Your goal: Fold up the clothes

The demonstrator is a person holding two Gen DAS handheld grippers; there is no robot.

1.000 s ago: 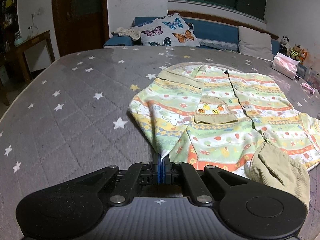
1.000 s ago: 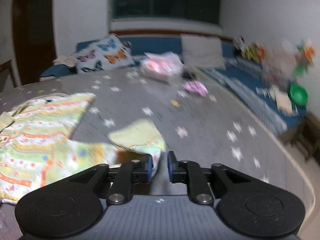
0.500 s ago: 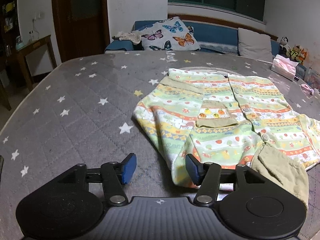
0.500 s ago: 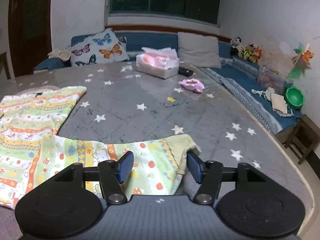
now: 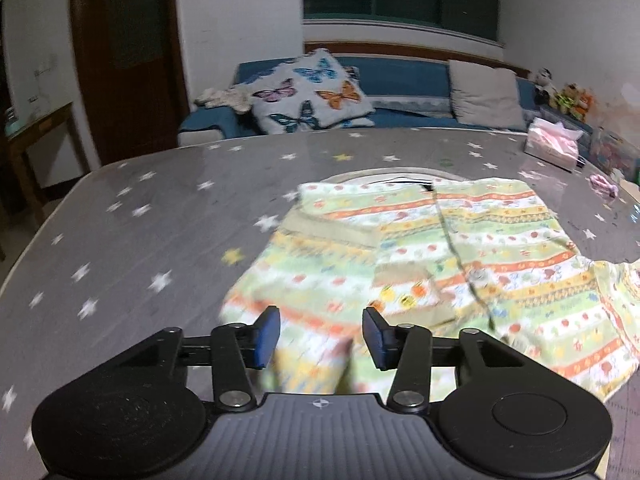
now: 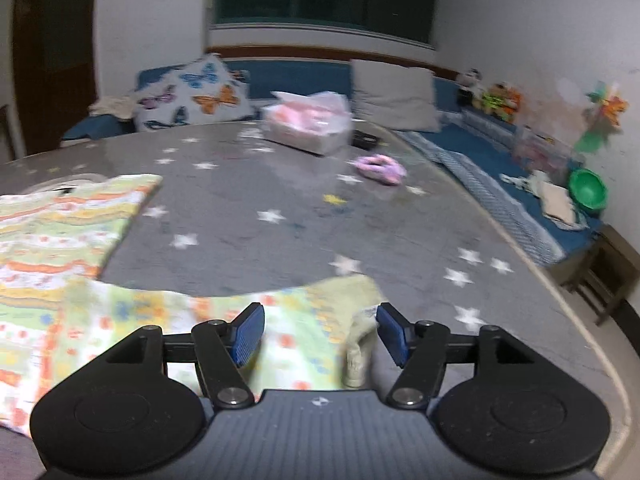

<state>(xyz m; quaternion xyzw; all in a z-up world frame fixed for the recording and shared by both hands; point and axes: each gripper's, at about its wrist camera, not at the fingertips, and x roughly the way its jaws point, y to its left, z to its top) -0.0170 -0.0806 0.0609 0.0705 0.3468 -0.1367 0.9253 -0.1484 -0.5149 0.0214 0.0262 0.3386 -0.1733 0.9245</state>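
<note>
A small striped jacket in green, yellow and orange [image 5: 420, 248] lies spread flat on the grey star-patterned table [image 5: 140, 240]. My left gripper [image 5: 320, 336] hovers over its near left part. Its jaws are closing, the cloth lies under the gap, and the blue pads [image 5: 266, 336] do not press on it. In the right wrist view the jacket's sleeve [image 6: 304, 312] stretches out to the right from the body [image 6: 60, 232]. My right gripper [image 6: 320, 332] stands open just above the sleeve's cuff end and holds nothing.
A pink tissue pack [image 6: 308, 124] and a small pink item [image 6: 380, 168] lie on the far right of the table. The table's curved right edge [image 6: 560, 280] runs close by. Behind stands a blue sofa with a butterfly pillow [image 5: 312, 92].
Both grippers let go of the jacket and opened, and the sleeve now lies flat. My left gripper moved forward over the jacket and its jaws narrowed a little. The right one barely moved.
</note>
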